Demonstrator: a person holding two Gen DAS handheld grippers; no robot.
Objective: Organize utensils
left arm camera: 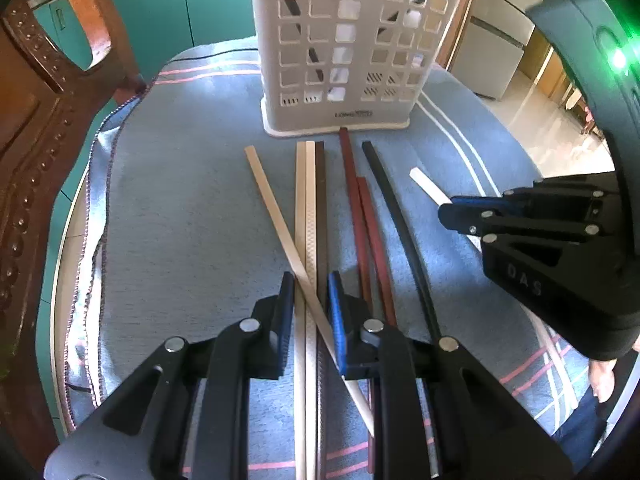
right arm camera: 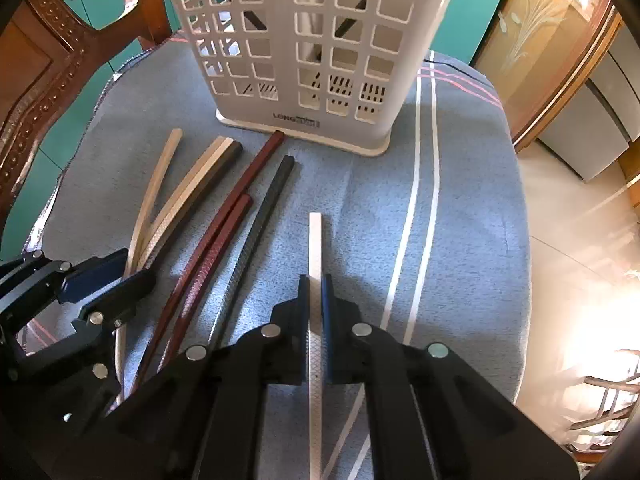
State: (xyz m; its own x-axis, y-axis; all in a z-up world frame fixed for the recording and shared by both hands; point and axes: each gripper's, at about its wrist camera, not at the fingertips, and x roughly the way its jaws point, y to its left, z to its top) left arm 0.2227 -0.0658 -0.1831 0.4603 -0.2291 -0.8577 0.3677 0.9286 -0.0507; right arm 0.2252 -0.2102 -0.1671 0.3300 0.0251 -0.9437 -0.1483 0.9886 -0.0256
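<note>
A white perforated utensil holder [left arm camera: 340,48] [right arm camera: 312,40] stands at the far side of the blue cloth, with dark sticks inside it. Several chopsticks lie in front of it. My left gripper [left arm camera: 311,308] [right arm camera: 138,266] is shut on a bundle of beige chopsticks [left arm camera: 306,208] [right arm camera: 188,188] and a dark brown one [left arm camera: 321,200]; another beige stick [left arm camera: 272,208] crosses between its pads. Two red-brown chopsticks [left arm camera: 360,208] [right arm camera: 224,232] and a black one [left arm camera: 396,216] [right arm camera: 264,216] lie loose to its right. My right gripper [right arm camera: 315,284] [left arm camera: 448,210] is shut on a single white chopstick [right arm camera: 315,240] [left arm camera: 428,184].
The blue cloth [left arm camera: 180,200] [right arm camera: 460,200] with white and pink stripes covers a small table. A carved wooden chair [left arm camera: 40,120] [right arm camera: 48,72] stands close at the left. Teal cabinets are behind. A person's hand [left arm camera: 600,376] shows at the lower right.
</note>
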